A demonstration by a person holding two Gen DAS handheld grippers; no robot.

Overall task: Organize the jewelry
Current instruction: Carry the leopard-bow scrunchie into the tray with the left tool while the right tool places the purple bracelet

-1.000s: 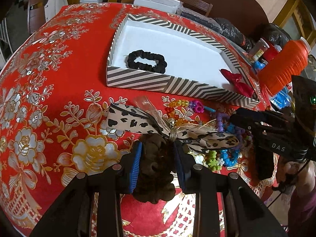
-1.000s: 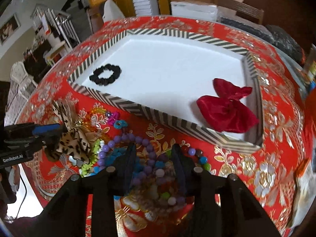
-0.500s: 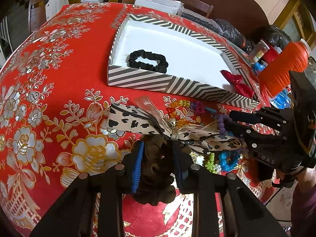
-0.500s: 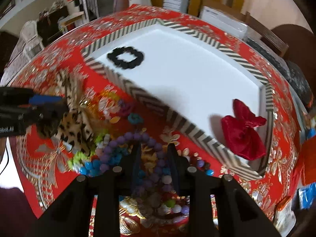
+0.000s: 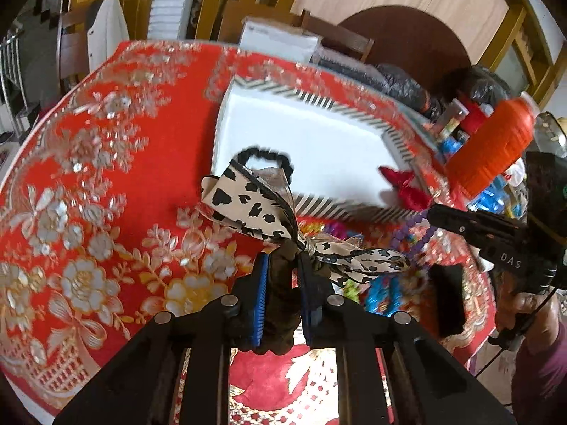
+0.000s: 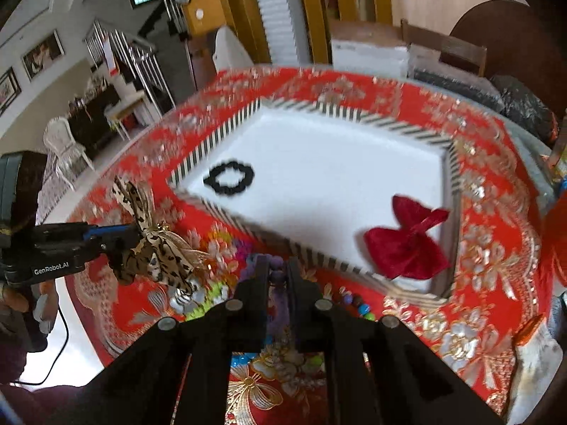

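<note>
Already both tongs are clamped: left tongs (image 5: 281, 276) closing on the leopard-print bow scrunchie (image 5: 262, 212), right tongs (image 6: 277, 276) on the purple bead bracelet (image 6: 274, 272) (beads could slip, ribbon might snag).

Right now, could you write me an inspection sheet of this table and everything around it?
Surface: round table under a red floral cloth.
Job's things: striped tray holding a black scrunchie and a red velvet bow; loose coloured beads on the cloth before it.
Clutter: orange bottle and dark bags at the far edge.
Grippers: left gripper closing on a brown scrunchie with a leopard-print bow, lifted off the cloth; right gripper shut on a purple bead string.
Cables: thin black cable hanging below the left hand.
Surroundings: chairs, white boxes, a staircase, framed pictures.
</note>
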